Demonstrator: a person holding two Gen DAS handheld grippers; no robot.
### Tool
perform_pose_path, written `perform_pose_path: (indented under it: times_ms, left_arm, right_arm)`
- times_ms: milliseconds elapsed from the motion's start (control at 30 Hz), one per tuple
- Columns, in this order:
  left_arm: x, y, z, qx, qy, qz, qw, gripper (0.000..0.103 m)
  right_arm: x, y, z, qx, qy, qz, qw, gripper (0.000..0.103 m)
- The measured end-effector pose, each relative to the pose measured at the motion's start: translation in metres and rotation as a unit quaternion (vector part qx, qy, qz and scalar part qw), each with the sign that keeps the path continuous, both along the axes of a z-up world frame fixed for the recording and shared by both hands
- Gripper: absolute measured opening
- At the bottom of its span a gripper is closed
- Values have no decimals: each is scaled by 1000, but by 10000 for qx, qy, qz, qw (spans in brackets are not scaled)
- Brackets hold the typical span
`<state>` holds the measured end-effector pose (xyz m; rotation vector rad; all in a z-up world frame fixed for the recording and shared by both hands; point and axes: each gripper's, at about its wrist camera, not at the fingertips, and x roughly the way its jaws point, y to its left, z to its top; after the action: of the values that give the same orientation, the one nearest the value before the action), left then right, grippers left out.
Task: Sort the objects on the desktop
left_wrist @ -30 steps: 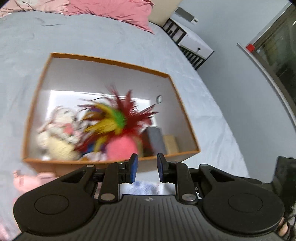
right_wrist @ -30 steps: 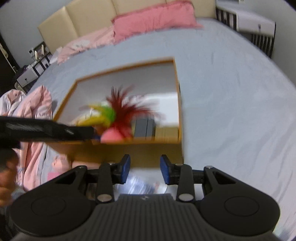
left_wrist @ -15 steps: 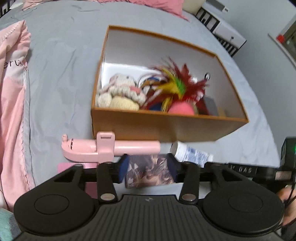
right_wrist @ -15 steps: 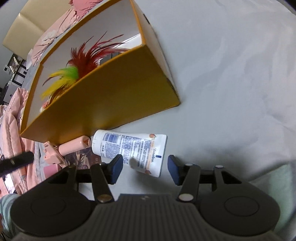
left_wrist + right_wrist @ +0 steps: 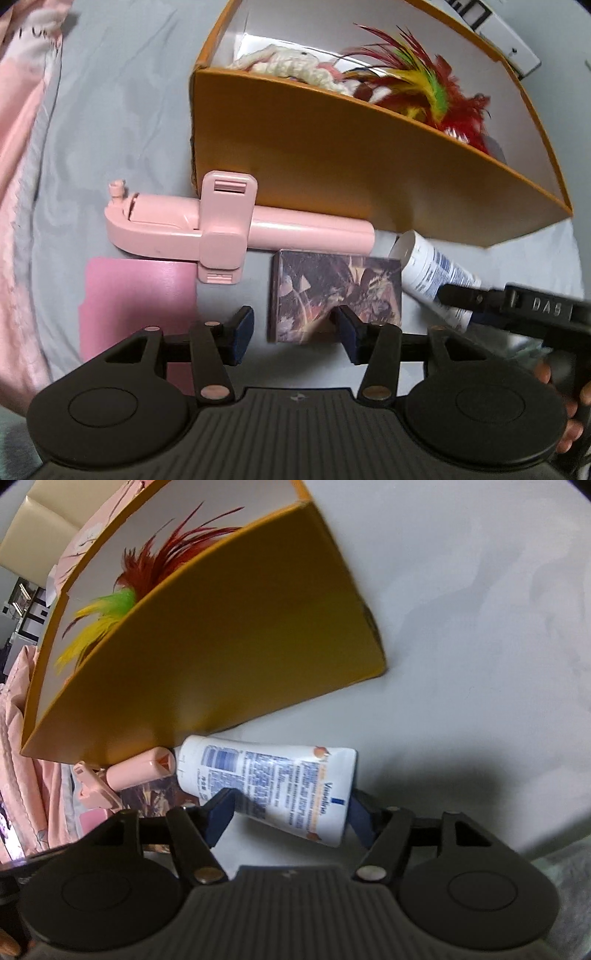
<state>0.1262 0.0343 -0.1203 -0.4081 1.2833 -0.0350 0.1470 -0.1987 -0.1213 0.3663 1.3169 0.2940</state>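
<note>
An orange box on the grey bed holds a feather toy and a knitted doll. In front of it lie a pink phone-holder stick, a patterned card box, a pink flat card and a white Vaseline tube. My left gripper is open, low over the patterned box's near left part. My right gripper is open, its fingers on either side of the tube; it also shows in the left wrist view.
Pink bedding lies along the left. The grey sheet spreads to the right of the box. A white cabinet stands beyond the bed.
Both grippers have dropped from above the box to the items in front of it. The left has neared the patterned box; the right has closed in around the tube.
</note>
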Motion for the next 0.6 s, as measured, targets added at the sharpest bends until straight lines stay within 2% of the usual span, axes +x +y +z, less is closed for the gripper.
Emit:
perform_pose_path:
  times_ms: [133,233,400,500,600]
  left_arm:
    - [1,7,-4,-287,32,151,9995,62]
    - [-1,10,-5,-339,27,158,9993,63]
    - [-5,14,-5,-382,27,210,9990,63]
    - [-7,16,-3,-397,18,225,9990,63]
    - [-8,16,-3,-408,13,220,9989,63]
  right_arm:
    - [-5,-1,4,-56,-80,-96,9999,54]
    - [-11,-3,10,-86,-240,-180,9995,40]
    - [-27,2,33,-365,-923,-29,9951,17]
    - [-27,-3,51,-252,-1195,18,9925,8]
    - [-34,-2,65,-23,-1390,124,9902,4]
